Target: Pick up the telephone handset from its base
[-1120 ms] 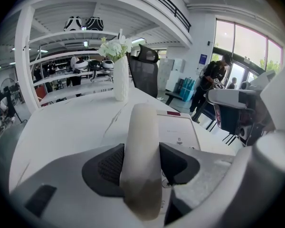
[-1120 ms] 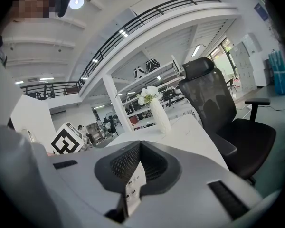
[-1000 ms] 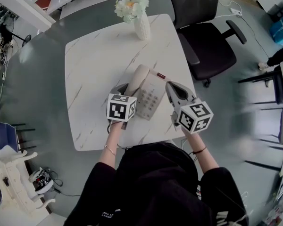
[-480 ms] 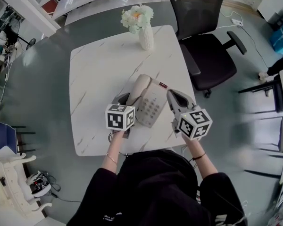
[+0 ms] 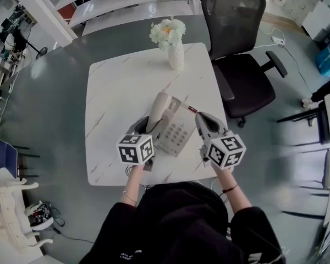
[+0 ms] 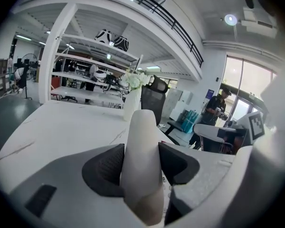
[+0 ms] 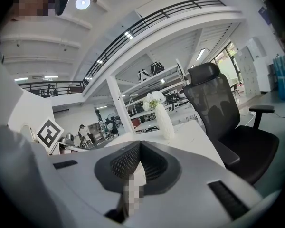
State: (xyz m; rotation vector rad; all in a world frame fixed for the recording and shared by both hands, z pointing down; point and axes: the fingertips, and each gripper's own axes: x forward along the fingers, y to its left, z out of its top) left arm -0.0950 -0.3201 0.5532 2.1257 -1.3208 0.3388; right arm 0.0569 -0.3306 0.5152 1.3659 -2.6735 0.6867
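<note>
A cream telephone base (image 5: 177, 132) with a keypad lies near the front edge of the white marble table (image 5: 115, 92). Its cream handset (image 5: 158, 109) runs along the base's left side, and my left gripper (image 5: 144, 126) grips its near end. In the left gripper view the handset (image 6: 142, 146) stands between both dark pads, which press on its sides, so the left gripper (image 6: 141, 161) is shut on it. The handset's near end sits a little above the base. My right gripper (image 5: 202, 120) hovers at the base's right edge, holding nothing; its jaws (image 7: 139, 148) meet at the tips.
A white vase of flowers (image 5: 175, 56) stands at the table's far edge. A black office chair (image 5: 242, 76) is at the table's far right. A cord hangs off the table's front edge. Shelving and desks stand beyond; a person stands far off in the left gripper view.
My left gripper has risen a little and rolled, lifting the handset's near end with it. The right gripper has stayed where it was.
</note>
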